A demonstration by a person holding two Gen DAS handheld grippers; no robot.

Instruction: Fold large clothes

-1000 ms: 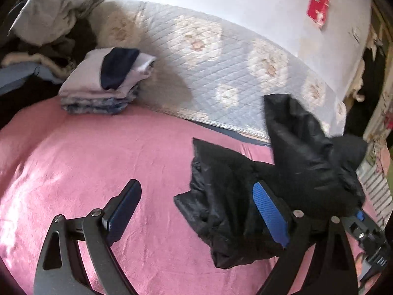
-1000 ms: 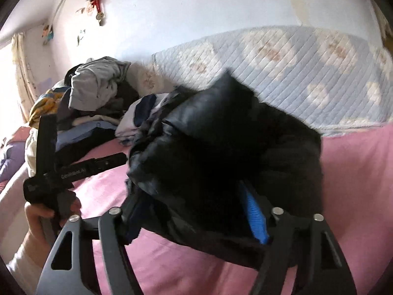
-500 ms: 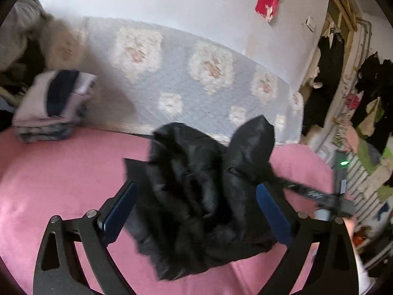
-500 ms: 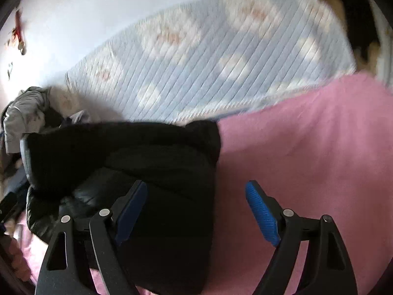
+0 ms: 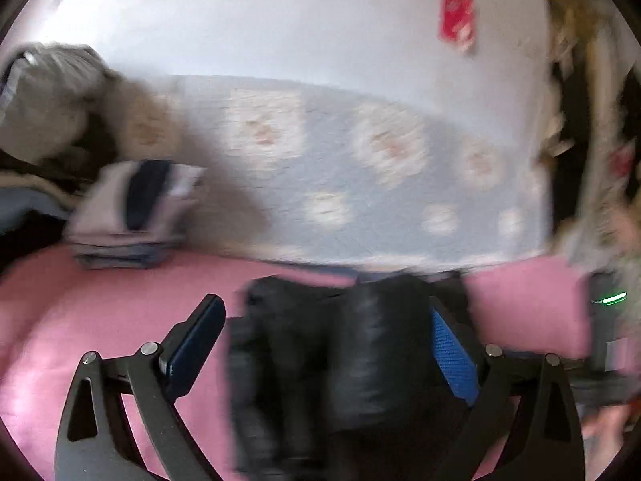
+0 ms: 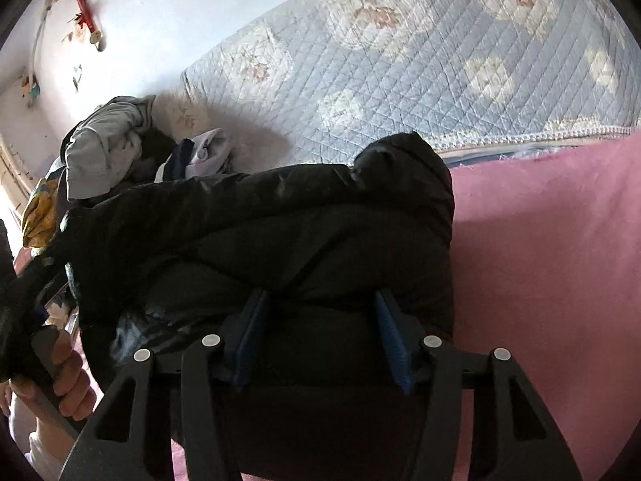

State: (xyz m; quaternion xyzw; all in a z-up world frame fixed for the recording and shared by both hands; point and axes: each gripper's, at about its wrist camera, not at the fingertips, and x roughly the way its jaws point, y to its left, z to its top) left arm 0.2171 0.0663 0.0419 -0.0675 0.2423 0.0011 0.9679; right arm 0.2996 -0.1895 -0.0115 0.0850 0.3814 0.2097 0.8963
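A black puffy jacket (image 6: 280, 220) lies bunched on the pink bedspread (image 6: 541, 260). My right gripper (image 6: 320, 320) is pushed down into its near edge. The jaws are closing, with a thick fold of the jacket filling the gap and both blue pads against it. The left wrist view is blurred. There the jacket (image 5: 360, 380) sits between the wide-apart fingers of my left gripper (image 5: 324, 344), close to the right finger (image 5: 452, 356). The left finger (image 5: 196, 344) stands apart from it over the bedspread (image 5: 100, 300).
A folded stack of clothes (image 5: 136, 208) and a loose pile (image 6: 104, 140) sit at the bed's far left. A quilted blue floral cover (image 6: 420, 60) runs along the wall. A person's hand (image 6: 68, 380) holds the left gripper's handle at the lower left.
The right gripper came down onto the jacket's near edge and its jaws narrowed around a fold. The left wrist view swung back to the left, and the jacket sank lower between its fingers.
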